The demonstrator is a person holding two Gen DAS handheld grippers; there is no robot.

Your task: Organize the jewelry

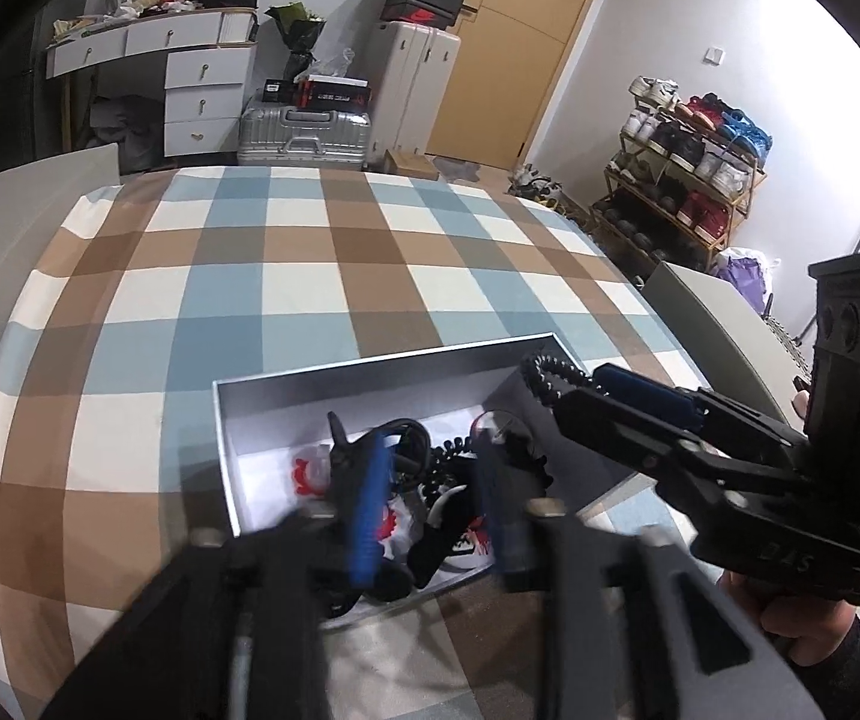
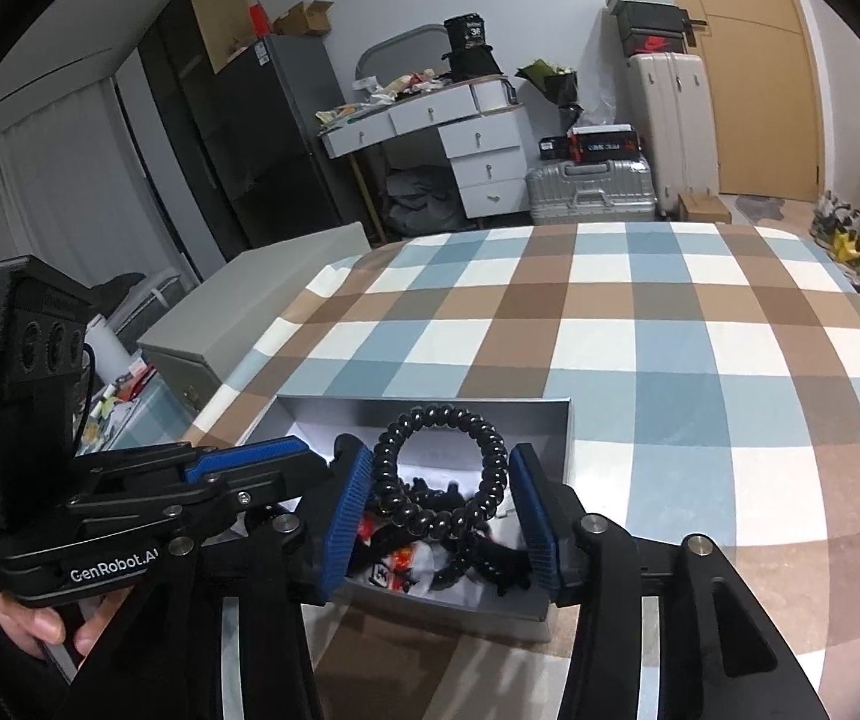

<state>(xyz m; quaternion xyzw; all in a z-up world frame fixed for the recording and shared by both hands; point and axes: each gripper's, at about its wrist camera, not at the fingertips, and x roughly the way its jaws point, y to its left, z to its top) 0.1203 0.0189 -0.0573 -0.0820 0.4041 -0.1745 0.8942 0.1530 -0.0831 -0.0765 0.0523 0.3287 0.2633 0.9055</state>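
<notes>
Box (image 2: 562, 432) on bed (image 2: 640, 324), near edge. Coiled ring (image 2: 442, 474) over box, at 12 o'clock from trinkets (image 2: 411, 564) inside.

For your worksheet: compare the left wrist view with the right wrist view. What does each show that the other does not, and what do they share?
Only the left wrist view shows the full shoe rack by the wall. Only the right wrist view shows the tall dark cabinet and the black spiral hair tie as a whole ring between the right gripper's pads. Both show the open grey box on the checked cloth.
</notes>
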